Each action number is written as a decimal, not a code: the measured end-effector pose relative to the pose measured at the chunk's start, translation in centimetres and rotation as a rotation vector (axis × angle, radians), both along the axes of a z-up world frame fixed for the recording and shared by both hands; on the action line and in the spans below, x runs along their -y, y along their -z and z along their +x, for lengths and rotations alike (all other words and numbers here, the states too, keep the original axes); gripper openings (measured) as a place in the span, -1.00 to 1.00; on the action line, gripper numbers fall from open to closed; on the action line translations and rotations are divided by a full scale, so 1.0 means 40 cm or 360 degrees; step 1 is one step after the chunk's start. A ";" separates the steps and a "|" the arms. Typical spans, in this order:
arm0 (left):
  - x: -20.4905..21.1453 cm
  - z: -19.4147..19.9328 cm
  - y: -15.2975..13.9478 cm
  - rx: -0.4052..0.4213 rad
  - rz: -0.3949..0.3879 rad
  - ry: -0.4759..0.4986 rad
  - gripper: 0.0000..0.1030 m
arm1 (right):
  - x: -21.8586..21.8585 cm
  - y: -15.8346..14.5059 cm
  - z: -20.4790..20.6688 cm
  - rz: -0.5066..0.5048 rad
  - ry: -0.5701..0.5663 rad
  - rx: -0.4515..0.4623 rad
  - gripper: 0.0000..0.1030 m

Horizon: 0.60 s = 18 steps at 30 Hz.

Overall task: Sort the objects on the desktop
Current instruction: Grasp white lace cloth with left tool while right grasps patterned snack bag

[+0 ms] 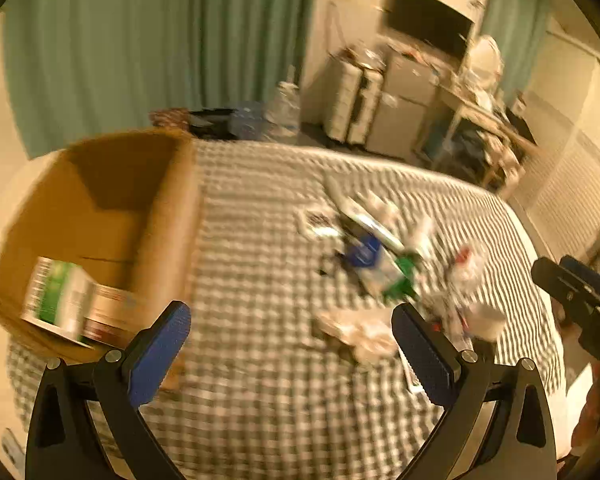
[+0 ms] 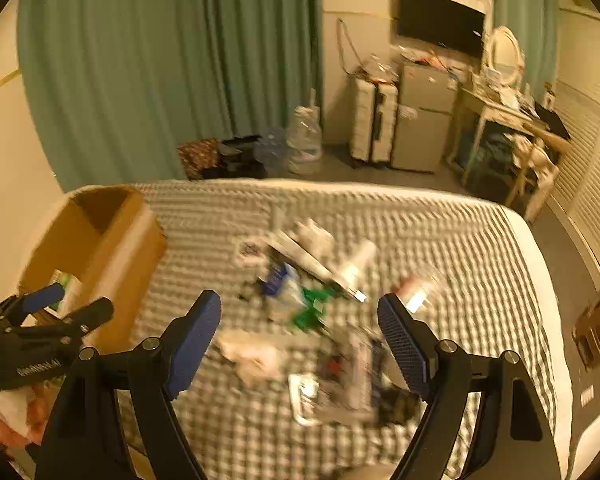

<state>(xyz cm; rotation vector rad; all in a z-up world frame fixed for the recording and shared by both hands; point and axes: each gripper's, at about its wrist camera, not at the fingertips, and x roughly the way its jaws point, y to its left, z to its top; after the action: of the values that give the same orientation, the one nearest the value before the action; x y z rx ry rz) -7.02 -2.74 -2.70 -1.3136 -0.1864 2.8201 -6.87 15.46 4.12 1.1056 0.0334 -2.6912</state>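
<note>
A blurred pile of small packets, boxes and tubes (image 1: 380,256) lies on the checked cloth (image 1: 260,400), right of centre. My left gripper (image 1: 292,320) hangs open above the cloth between the pile and a cardboard box (image 1: 112,216), with nothing between its blue pads. Inside the cardboard box lie a green-and-white carton (image 1: 60,296) and another flat pack. In the right wrist view my right gripper (image 2: 300,312) stands open over the near side of the pile (image 2: 308,292), holding nothing. The cardboard box (image 2: 112,240) is at the left there, with the left gripper (image 2: 80,300) beside it.
The cloth ends at a rounded far edge (image 2: 380,192). Beyond it on the floor are water jugs (image 2: 304,140), two suitcases (image 2: 372,124), a small fridge (image 2: 424,120) and a cluttered desk (image 2: 512,116). Green curtains (image 2: 160,60) hang behind.
</note>
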 end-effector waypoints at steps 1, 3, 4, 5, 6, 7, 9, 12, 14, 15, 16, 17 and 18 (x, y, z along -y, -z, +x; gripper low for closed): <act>-0.029 0.002 0.020 0.0009 0.0001 0.0020 1.00 | -0.032 0.024 0.002 -0.0003 0.0015 0.0023 0.57; -0.087 -0.001 0.066 0.0029 0.0006 0.0061 1.00 | -0.070 0.064 0.008 -0.0028 0.0032 0.0069 0.57; -0.112 -0.004 0.088 0.0042 0.0008 0.0088 1.00 | -0.083 0.083 0.005 -0.0036 0.0034 0.0088 0.57; -0.135 -0.008 0.111 0.0060 -0.0004 0.0106 1.00 | -0.095 0.104 0.004 -0.0040 0.0042 0.0107 0.57; -0.148 -0.012 0.132 0.0078 -0.0022 0.0112 1.00 | -0.107 0.127 0.002 -0.0041 0.0053 0.0130 0.57; -0.167 -0.017 0.152 0.0096 -0.0049 0.0114 1.00 | -0.114 0.144 0.000 -0.0043 0.0060 0.0148 0.57; -0.190 -0.024 0.189 0.0120 -0.0070 0.0128 1.00 | -0.122 0.183 -0.001 -0.0057 0.0065 0.0198 0.57; -0.207 -0.042 0.243 0.0163 -0.0083 0.0135 1.00 | -0.123 0.232 -0.020 -0.0075 0.0044 0.0273 0.57; -0.207 -0.065 0.279 0.0195 -0.0101 0.0114 1.00 | -0.119 0.262 -0.037 -0.0066 0.0029 0.0323 0.57; -0.206 -0.072 0.288 0.0207 -0.0104 0.0105 1.00 | -0.117 0.282 -0.048 -0.0056 0.0022 0.0357 0.57; -0.204 -0.083 0.306 0.0229 -0.0099 0.0097 1.00 | -0.108 0.299 -0.060 -0.0047 0.0014 0.0389 0.57; -0.200 -0.092 0.320 0.0249 -0.0095 0.0096 1.00 | -0.102 0.316 -0.069 -0.0035 0.0006 0.0421 0.57; -0.198 -0.102 0.339 0.0277 -0.0094 0.0083 1.00 | -0.094 0.336 -0.082 -0.0018 0.0001 0.0457 0.57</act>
<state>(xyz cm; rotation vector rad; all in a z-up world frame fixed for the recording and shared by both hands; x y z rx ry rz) -11.10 5.19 -16.25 -1.5528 -0.0709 2.6876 -10.15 19.22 -9.32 1.4755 -0.0312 -2.5020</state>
